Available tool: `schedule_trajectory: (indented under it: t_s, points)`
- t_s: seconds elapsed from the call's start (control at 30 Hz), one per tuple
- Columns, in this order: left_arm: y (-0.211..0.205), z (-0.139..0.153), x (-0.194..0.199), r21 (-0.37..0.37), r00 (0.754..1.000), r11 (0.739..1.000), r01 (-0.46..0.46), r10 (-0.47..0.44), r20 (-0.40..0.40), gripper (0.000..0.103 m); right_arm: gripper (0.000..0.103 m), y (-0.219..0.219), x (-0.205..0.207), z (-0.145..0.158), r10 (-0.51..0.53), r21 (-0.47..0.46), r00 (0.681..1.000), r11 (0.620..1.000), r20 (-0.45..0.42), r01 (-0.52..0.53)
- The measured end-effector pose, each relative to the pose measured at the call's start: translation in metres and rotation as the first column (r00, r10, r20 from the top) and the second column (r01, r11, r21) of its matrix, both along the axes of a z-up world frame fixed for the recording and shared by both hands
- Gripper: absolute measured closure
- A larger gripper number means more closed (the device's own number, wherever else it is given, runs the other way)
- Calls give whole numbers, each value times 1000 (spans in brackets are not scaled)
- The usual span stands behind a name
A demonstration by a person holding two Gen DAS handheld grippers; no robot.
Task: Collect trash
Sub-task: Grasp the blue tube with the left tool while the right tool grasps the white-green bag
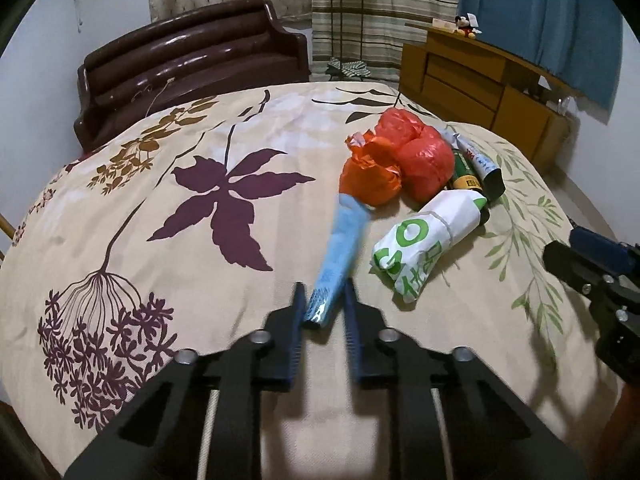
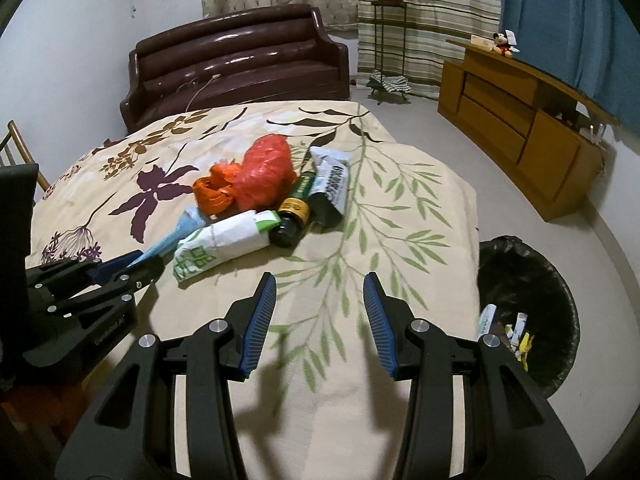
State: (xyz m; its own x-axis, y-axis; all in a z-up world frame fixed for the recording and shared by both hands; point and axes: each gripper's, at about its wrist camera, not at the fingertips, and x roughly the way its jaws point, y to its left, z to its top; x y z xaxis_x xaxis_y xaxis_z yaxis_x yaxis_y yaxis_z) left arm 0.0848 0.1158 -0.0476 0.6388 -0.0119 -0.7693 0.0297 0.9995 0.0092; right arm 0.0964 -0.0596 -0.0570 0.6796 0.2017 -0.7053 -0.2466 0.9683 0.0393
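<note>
A pile of trash lies on the floral cloth (image 1: pixel 160 200). My left gripper (image 1: pixel 323 298) is shut on the near end of a light blue wrapper (image 1: pixel 340 248), which also shows in the right wrist view (image 2: pixel 172 240). Beyond it lie an orange bag (image 1: pixel 372 176), a red bag (image 1: pixel 420 152), a white and green bag (image 1: pixel 424 240), a dark bottle (image 2: pixel 292 216) and a grey pouch (image 2: pixel 332 184). My right gripper (image 2: pixel 320 292) is open and empty above the cloth, near the pile. A black-lined trash bin (image 2: pixel 532 288) stands on the floor to its right.
A brown sofa (image 2: pixel 240 68) stands behind the table. A wooden cabinet (image 2: pixel 516 120) is along the right wall, with a plant stand (image 2: pixel 388 32) by the curtains. A chair back (image 2: pixel 16 148) shows at the left.
</note>
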Motion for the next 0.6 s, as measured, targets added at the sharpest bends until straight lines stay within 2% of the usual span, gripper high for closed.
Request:
schedule_trajectory:
  t_s: [0.6]
  points:
    - [69,11,-18,-36,995,995,-88,89,40,92,58,76,5,-6,63,-20,997,998,-33,-63]
